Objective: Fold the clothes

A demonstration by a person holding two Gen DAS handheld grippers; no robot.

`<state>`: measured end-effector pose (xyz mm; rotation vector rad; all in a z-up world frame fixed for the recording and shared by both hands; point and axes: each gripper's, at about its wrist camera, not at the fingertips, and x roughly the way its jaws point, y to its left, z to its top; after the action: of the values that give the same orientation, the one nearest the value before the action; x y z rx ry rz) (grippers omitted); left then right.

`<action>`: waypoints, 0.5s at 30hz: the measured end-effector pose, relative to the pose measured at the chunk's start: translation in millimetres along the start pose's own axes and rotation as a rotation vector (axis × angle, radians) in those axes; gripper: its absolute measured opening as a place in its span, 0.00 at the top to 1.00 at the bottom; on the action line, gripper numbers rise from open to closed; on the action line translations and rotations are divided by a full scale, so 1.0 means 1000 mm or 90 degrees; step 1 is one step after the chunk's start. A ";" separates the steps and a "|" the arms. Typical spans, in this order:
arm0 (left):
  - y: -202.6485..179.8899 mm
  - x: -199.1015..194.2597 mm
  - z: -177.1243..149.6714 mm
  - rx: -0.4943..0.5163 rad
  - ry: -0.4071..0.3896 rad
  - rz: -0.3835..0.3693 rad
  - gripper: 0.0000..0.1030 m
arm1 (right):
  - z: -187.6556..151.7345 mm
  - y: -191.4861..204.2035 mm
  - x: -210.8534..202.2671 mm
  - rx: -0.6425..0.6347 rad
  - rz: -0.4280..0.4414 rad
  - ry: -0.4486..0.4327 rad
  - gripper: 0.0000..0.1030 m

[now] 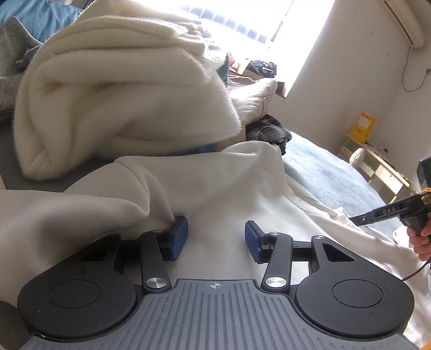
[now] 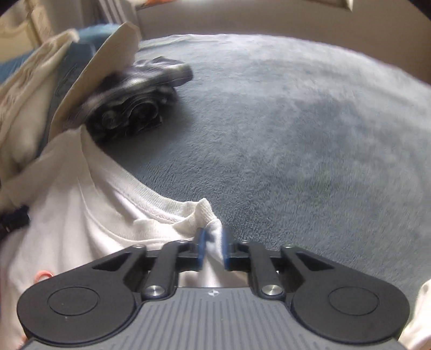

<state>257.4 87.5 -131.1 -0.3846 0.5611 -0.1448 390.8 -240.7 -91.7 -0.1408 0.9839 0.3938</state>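
Sweatshirt (image 2: 89,215), white, lies spread on the blue-grey blanket (image 2: 296,134); with the right gripper (image 2: 214,249) pinching its near hem corner and the left gripper (image 1: 215,239) half-open, empty, resting on cloth, lift evenly to keep the fold square.

A bright window (image 1: 237,18) fills the top of the left view, far beyond the tool. An air conditioner (image 1: 404,21) is mounted high on the white wall at upper right, with a thin cord (image 1: 410,78) hanging below it. Lower on that side, a pale low shelf (image 1: 377,167) carries a yellow box (image 1: 362,126). A grey-blue fleecy blanket (image 2: 296,129) spreads ahead of the right tool.
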 end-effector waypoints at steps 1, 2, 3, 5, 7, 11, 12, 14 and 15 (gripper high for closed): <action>0.000 0.000 0.000 -0.001 -0.001 0.000 0.55 | 0.001 0.003 -0.004 -0.008 -0.016 -0.020 0.96; 0.000 -0.001 0.001 -0.002 -0.001 0.000 0.55 | 0.002 0.001 -0.009 -0.001 -0.033 -0.046 0.96; 0.000 0.000 0.003 -0.007 0.000 -0.001 0.55 | 0.003 0.000 -0.013 0.007 -0.049 -0.072 0.96; 0.002 0.000 0.006 -0.018 -0.003 -0.007 0.54 | 0.006 -0.005 -0.017 0.025 -0.073 -0.107 0.96; 0.004 0.004 0.009 -0.031 -0.003 -0.005 0.54 | 0.010 -0.010 -0.017 0.043 -0.092 -0.129 0.97; 0.002 0.011 0.011 -0.031 -0.004 0.013 0.54 | 0.015 -0.011 0.002 0.056 -0.132 -0.138 0.99; 0.001 0.013 0.010 -0.028 -0.003 0.017 0.54 | 0.015 -0.013 0.009 0.068 -0.138 -0.134 0.99; -0.001 0.015 0.009 -0.023 -0.002 0.021 0.54 | 0.014 -0.018 0.025 0.091 -0.160 -0.114 1.00; 0.000 0.015 0.009 -0.024 -0.004 0.019 0.54 | 0.013 -0.020 0.032 0.101 -0.178 -0.104 1.00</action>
<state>274.6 86.8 -131.2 -0.4133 0.5644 -0.1045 424.4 -247.2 -112.5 -0.0993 0.8171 0.0690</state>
